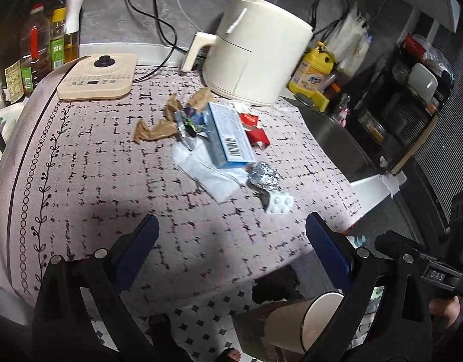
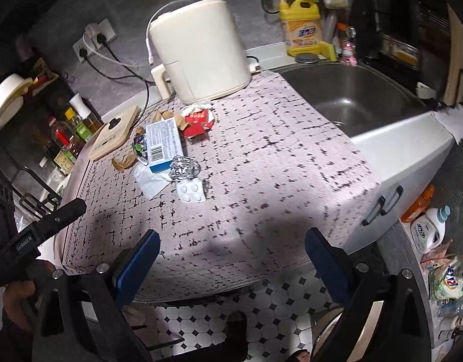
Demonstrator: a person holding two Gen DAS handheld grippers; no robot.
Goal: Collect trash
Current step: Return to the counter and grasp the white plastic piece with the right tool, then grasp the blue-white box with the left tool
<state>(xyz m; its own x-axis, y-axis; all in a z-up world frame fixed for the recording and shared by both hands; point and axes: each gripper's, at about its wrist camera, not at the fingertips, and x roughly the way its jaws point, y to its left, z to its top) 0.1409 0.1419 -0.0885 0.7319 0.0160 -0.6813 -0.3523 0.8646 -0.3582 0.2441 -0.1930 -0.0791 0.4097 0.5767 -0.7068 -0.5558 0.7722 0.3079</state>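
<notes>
Trash lies uncollected mid-table on the patterned cloth [image 1: 89, 163]: blue carton [image 1: 230, 134], brown paper scraps [image 1: 154, 131], white tissue [image 1: 207, 173], foil wad [image 1: 264, 176], white blister pack [image 1: 279, 204], red packet [image 1: 257, 134]. Left gripper [image 1: 231, 235] and right gripper [image 2: 233, 252] hover spread and empty near the table edge. Judged progress: nothing gathered; every piece remains.

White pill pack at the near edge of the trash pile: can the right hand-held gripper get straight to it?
Probably yes. The right hand-held gripper is open, and only bare tablecloth lies between it and the pill pack.
</notes>
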